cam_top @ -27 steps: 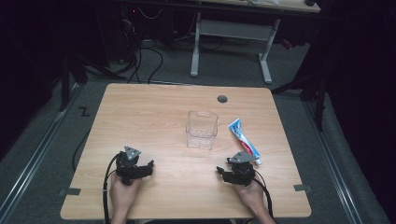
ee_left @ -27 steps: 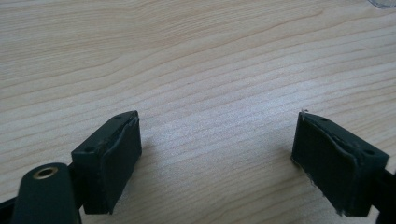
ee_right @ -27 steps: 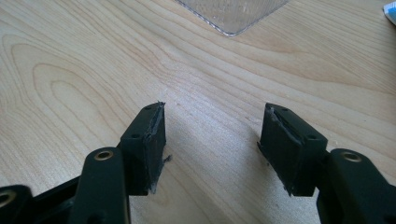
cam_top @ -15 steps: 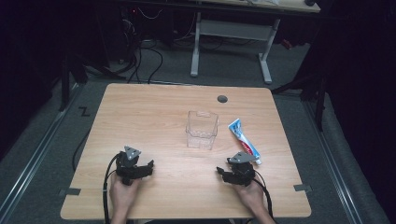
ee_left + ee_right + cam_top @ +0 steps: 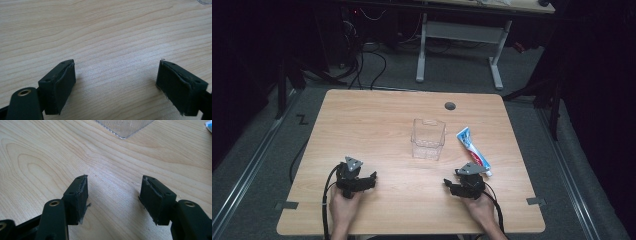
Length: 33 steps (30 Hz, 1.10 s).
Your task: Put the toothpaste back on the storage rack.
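Low in the frame, the left gripper (image 5: 357,180) and right gripper (image 5: 466,184) rest on the wooden surface (image 5: 377,125), jaws spread and gripping nothing. A clear plastic container (image 5: 428,138) stands at centre; its contents are hard to make out. Right of it lies a toothpaste tube (image 5: 473,156), its lower end hidden behind the right gripper.

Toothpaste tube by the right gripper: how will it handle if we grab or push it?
The toothpaste tube lies flat on the table, so it should slide rather than roll. It looks soft-walled, likely to dent under a grip mid-body. Its glossy skin may be a bit slippery; the stiffer cap end, near the right gripper, probably holds better.
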Motion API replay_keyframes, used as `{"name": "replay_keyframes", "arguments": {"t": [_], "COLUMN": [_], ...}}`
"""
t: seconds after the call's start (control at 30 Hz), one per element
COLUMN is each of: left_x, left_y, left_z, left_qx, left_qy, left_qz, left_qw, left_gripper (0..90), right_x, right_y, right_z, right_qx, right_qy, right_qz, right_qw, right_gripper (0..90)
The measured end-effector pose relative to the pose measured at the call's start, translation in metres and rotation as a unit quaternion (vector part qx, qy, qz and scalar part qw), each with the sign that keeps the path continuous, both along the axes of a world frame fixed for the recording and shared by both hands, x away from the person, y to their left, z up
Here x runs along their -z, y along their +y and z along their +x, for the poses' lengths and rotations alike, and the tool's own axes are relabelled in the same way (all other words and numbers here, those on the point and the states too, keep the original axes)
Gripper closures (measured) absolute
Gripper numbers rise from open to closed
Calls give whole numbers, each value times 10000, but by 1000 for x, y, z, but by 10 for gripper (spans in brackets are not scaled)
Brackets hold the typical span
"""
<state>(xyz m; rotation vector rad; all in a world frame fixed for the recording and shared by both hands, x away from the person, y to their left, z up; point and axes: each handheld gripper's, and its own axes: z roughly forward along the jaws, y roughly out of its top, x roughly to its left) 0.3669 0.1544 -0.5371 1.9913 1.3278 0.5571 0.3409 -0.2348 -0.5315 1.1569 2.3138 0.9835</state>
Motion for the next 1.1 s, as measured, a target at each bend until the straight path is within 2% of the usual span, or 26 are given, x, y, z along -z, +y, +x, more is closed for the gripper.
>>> {"name": "replay_keyframes", "arguments": {"t": [0.07, 0.13, 0.23, 0.57, 0.67, 0.93, 1.1], "left_x": [0, 0, 0, 0, 0, 0, 0], "left_y": [0, 0, 0, 0, 0, 0, 0], "left_z": [0, 0, 0, 0, 0, 0, 0], "left_qx": [0, -2, 0, 1, 1, 1, 1], "left_qy": [0, 0, -1, 1, 1, 1, 0], "left_qz": [-1, -6, -6, -3, -1, -1, 0], "left_qw": [10000, 10000, 10000, 10000, 10000, 10000, 10000], "left_gripper": [161, 161, 161, 160, 160, 160, 160], "right_x": [0, 0, 0, 0, -1, -6, -10], "right_y": [0, 2, 3, 3, 3, -2, -6], "right_z": [0, 0, -1, -3, -5, -7, -11], "right_qx": [45, 225, 290, 296, 291, 244, 285], "right_qy": [7, 21, -1, -47, -117, -145, -247], "right_qz": [-4, -2, 0, 2, -54, 11, 0], "right_qw": [10000, 9997, 9996, 9996, 9995, 9996, 9993], "right_gripper": [376, 376, 387, 478, 488, 512, 514]}}
